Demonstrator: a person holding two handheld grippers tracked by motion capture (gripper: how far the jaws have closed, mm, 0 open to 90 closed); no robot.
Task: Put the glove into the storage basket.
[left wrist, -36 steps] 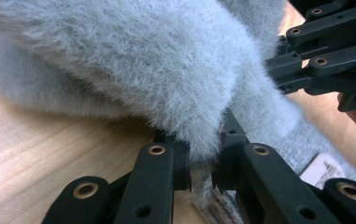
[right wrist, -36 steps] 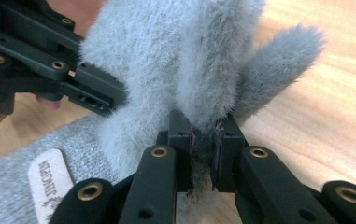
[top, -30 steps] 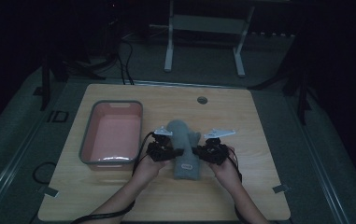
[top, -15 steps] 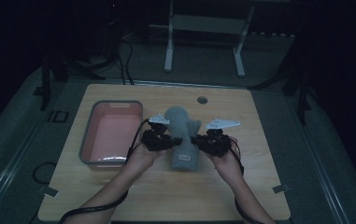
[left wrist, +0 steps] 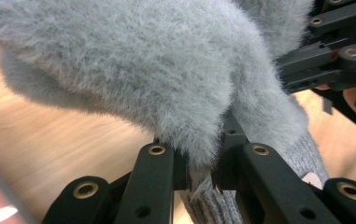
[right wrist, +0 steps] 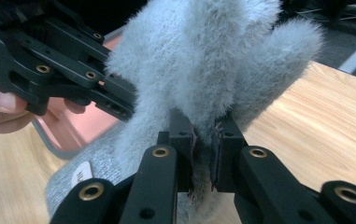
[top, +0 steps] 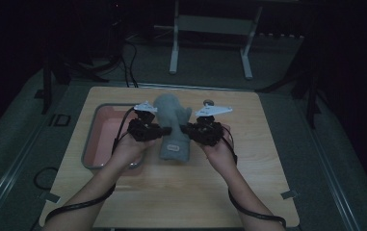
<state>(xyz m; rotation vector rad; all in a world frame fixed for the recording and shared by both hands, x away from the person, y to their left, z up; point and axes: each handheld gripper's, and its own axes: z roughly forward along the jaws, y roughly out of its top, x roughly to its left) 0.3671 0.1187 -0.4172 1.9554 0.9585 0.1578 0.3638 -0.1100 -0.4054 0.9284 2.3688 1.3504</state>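
The person holds a fuzzy grey mitten (top: 172,126) up off the counter (top: 181,178) between both tools, one at each side of it. The left gripper (top: 156,131) has its fingers (left wrist: 159,163) clenched on a fold of the fleece near the ribbed cuff, and the right gripper (top: 190,129) pinches the opposite edge the same way, its fingers (right wrist: 180,140) pressed tight into the pile. Gripping both edges at once keeps the soft thing spread and flat rather than letting it slump or twist, which looks like the reason for the two-sided hold.

The mitten hangs with its rounded top away from the person and the cuff, with a small white label, trailing low toward them; whether the cuff touches the wood I cannot tell. It sits over the middle of the counter, just beside the pink tray (top: 103,126) on the person's left. My guess is that the tray is where it is meant to go, since the left hand (top: 128,149) already overlaps its rim. A small dark round object (top: 208,101) lies near the far edge.
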